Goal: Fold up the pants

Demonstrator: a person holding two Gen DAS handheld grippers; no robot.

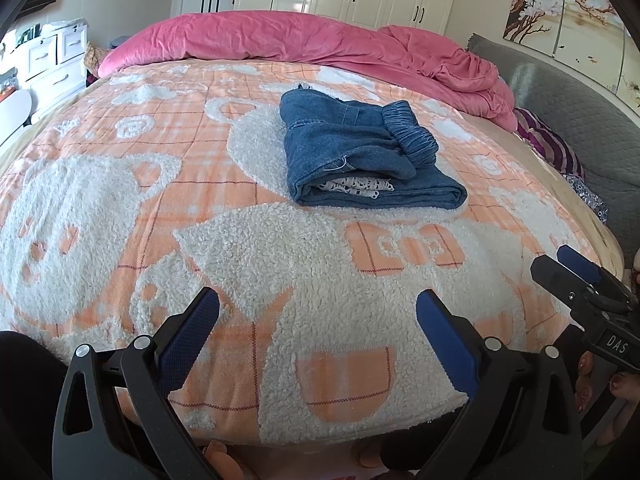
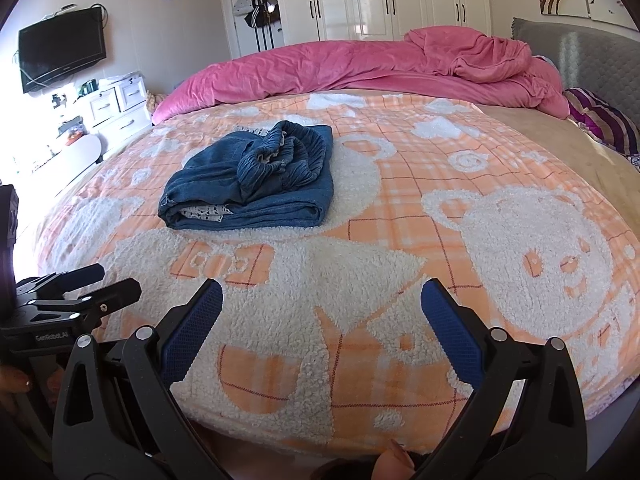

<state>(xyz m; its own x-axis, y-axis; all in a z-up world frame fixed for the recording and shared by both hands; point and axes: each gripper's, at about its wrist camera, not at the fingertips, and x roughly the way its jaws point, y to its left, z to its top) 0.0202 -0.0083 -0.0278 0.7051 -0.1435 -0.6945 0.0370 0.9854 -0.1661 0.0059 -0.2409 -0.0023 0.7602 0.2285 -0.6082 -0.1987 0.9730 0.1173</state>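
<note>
Folded blue denim pants (image 1: pixel 360 152) lying on the orange-and-white fleece blanket (image 1: pixel 256 248), well beyond both grippers, left gripper (image 1: pixel 318 312) jaws spread and empty, right gripper (image 2: pixel 322 300) jaws likewise parted, nothing held, pink duvet (image 2: pixel 340 68) bunched behind the pants

Bright daylight, sharp, fisheye-warped edges.

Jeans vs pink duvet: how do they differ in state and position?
The jeans are blue denim, folded into a compact stack mid-bed. The pink duvet is plain, rumpled and bunched along the far edge. Jeans lie on the orange blanket; the duvet lies beyond it. Neither tool touches either.
</note>
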